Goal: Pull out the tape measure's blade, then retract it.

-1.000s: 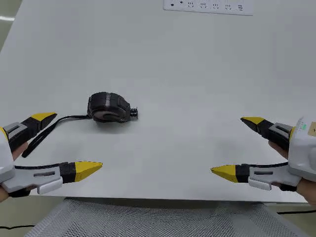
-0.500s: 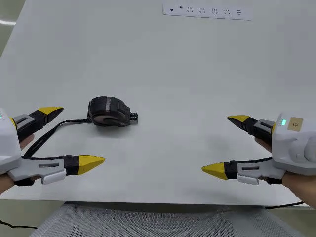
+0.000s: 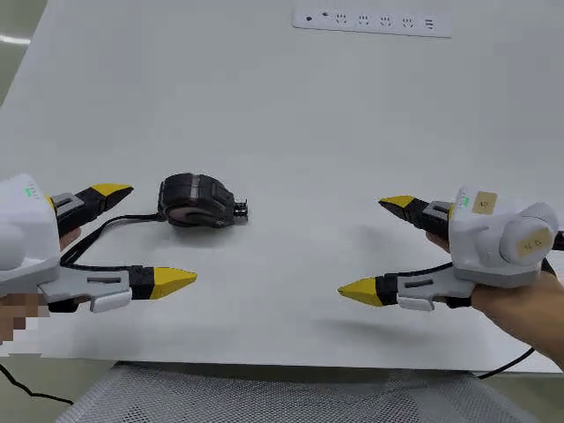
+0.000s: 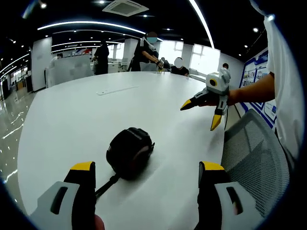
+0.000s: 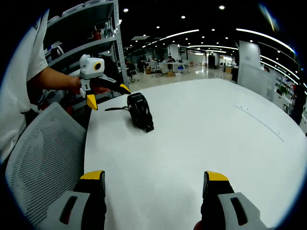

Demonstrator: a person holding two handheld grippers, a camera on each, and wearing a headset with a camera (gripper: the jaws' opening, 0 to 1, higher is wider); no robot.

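Chair (image 3: 264, 392): a mesh back is seen at the near edge, below the table's rim.
Left gripper (image 3: 157, 233): the jaws are spread wide and nothing is held; it is hovered just left of the tape measure, with the black strap (image 3: 97, 231) running between the jaws.
Right gripper (image 3: 363, 247): the jaws are spread and empty; it is kept well apart from the tape measure, to its right.
Tape measure (image 3: 194, 201): the dark case is rested on the white table (image 3: 291, 115), hook end turned toward the right gripper, blade fully wound in.
Power strip (image 3: 370, 19): it is laid at the far edge.
Risk: the strap could be pinched in place of the case, so the case would likely be dragged once the hook is pulled.
Change: both grippers have been brought inward, nearer the case; the case itself has not been shifted.
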